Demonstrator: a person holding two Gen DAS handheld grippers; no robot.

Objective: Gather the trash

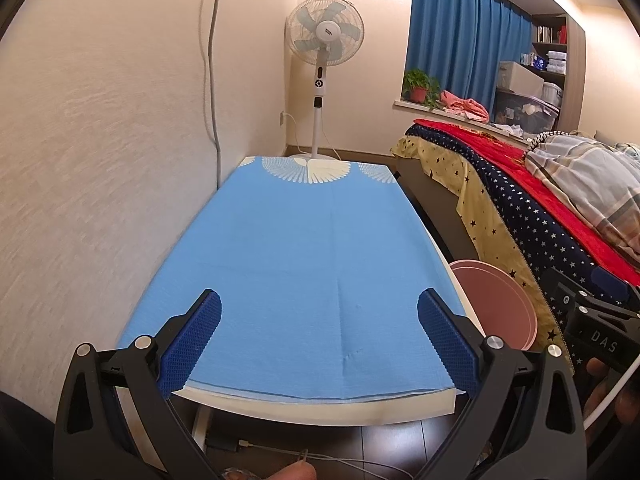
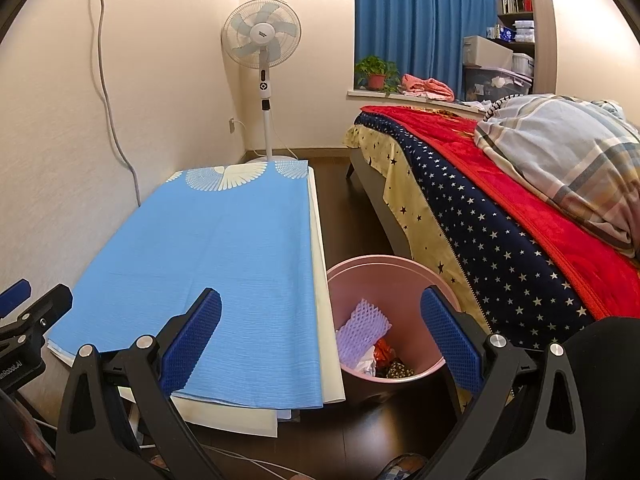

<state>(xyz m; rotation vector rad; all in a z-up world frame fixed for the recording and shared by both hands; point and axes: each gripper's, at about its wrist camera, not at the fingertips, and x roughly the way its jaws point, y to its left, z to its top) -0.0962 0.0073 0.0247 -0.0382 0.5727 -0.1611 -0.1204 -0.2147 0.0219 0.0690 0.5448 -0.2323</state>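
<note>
Only the right wrist view shows trash — inside the pink bin.

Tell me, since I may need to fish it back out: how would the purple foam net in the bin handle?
The purple foam net looks light and squashy; its open mesh should grip easily. Lying loose atop other trash in the pink bin, it would probably lift freely.

White letters "DAS" stand on the black body of the right gripper, seen at the right edge of the left wrist view. In the right wrist view, the black body of the left gripper at the left edge carries white lettering cut off by the frame, readable as "nRobot.AI". The fan hub bears a small dark label, too small to read.
</note>
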